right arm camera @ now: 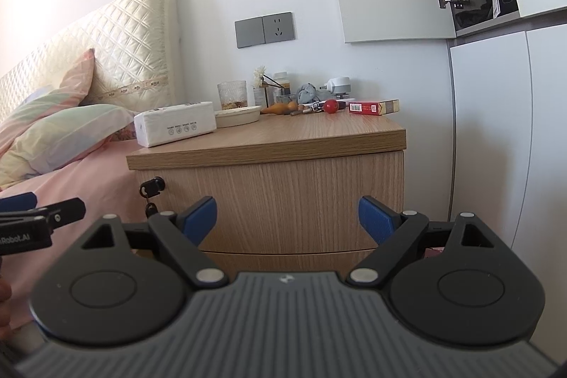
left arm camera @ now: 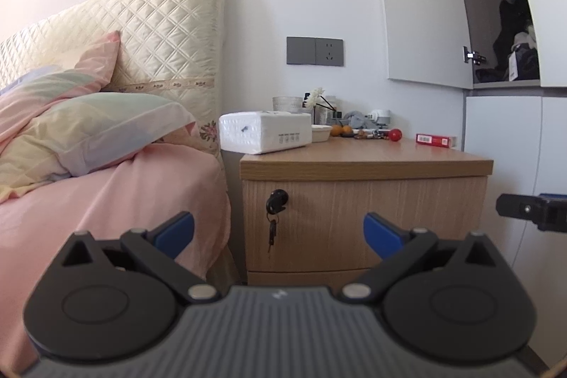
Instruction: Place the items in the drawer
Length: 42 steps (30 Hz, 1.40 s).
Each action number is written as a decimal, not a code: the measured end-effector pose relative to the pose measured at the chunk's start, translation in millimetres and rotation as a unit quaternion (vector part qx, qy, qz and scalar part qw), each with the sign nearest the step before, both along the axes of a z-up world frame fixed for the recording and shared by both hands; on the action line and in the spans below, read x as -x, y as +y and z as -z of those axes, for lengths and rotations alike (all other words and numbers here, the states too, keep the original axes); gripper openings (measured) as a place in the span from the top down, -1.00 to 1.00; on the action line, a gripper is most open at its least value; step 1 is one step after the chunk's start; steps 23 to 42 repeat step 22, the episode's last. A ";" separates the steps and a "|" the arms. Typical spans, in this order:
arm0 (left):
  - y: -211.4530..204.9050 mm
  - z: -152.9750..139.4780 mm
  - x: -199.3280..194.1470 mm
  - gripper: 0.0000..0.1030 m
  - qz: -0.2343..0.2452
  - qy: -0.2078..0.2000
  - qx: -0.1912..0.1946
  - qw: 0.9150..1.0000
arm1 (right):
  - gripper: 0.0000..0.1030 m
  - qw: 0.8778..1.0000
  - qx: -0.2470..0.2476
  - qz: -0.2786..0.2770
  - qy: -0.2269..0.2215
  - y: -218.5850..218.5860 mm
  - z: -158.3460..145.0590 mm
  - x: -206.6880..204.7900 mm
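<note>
Drawer (left arm camera: 361,222) shut, top front of the wooden nightstand, dead ahead at 12 o'clock from both claws; black key (left arm camera: 276,201) lodged in its lock at the front's 9 o'clock edge, second key dangling beneath. Second drawer front (right arm camera: 283,259) just below, also shut.

Left claw (left arm camera: 278,232) level, pointed straight at the drawer front, blue pads (left arm camera: 175,232) spread wide, released, holding nothing, well apart from the wood. Right claw (right arm camera: 287,218) level too, alongside at 3 o'clock of the left, aimed at the same front, pads (right arm camera: 375,218) splayed open, empty. Each tip visible at the rim of the other's view.

Tabletop (right arm camera: 301,133) crowded along the back. Tissue pack (right arm camera: 175,124) at the 9 o'clock corner near the bed, shallow cream dish (right arm camera: 237,116) just beside it, ribbed glass (right arm camera: 232,94) behind. Toward 12 o'clock: small bottles with a white flower (right arm camera: 259,73), grey crumpled cloth (right arm camera: 306,92), white plug adapter (right arm camera: 338,84), orange fruit (left arm camera: 341,130). Red ball (right arm camera: 332,106) near the middle back, red box (right arm camera: 372,107) lying flat at the 2 o'clock corner.

Bed (left arm camera: 106,201) with pink sheet and pillows (left arm camera: 102,126) at 9 o'clock, quilted headboard (left arm camera: 166,38) behind. Grey wall socket (left arm camera: 314,51) above the nightstand. White wardrobe (right arm camera: 496,130) at 3 o'clock, upper door ajar.
</note>
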<state>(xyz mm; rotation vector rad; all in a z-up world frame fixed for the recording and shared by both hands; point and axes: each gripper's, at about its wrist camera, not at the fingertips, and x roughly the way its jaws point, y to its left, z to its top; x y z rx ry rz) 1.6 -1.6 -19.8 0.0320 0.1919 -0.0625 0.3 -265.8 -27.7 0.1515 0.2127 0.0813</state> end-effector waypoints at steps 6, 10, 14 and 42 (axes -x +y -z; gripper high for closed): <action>1.8 0.3 -1.3 -0.99 -0.008 0.001 0.002 1.000 | -0.73 1.000 -0.001 0.000 0.001 0.2 0.0 -0.3; 2.0 -0.1 -1.5 -0.99 -0.009 0.001 0.002 1.000 | -0.73 1.000 -0.002 0.004 0.001 -1.1 0.7 0.6; 1.3 -0.1 -1.1 -0.99 -0.008 0.001 0.000 1.000 | -0.73 1.000 -0.005 0.006 0.002 -3.0 1.3 1.0; -0.3 -0.4 0.6 -0.99 -0.011 -0.001 -0.001 1.000 | -0.73 1.000 -0.001 0.007 -0.001 -2.9 1.4 2.5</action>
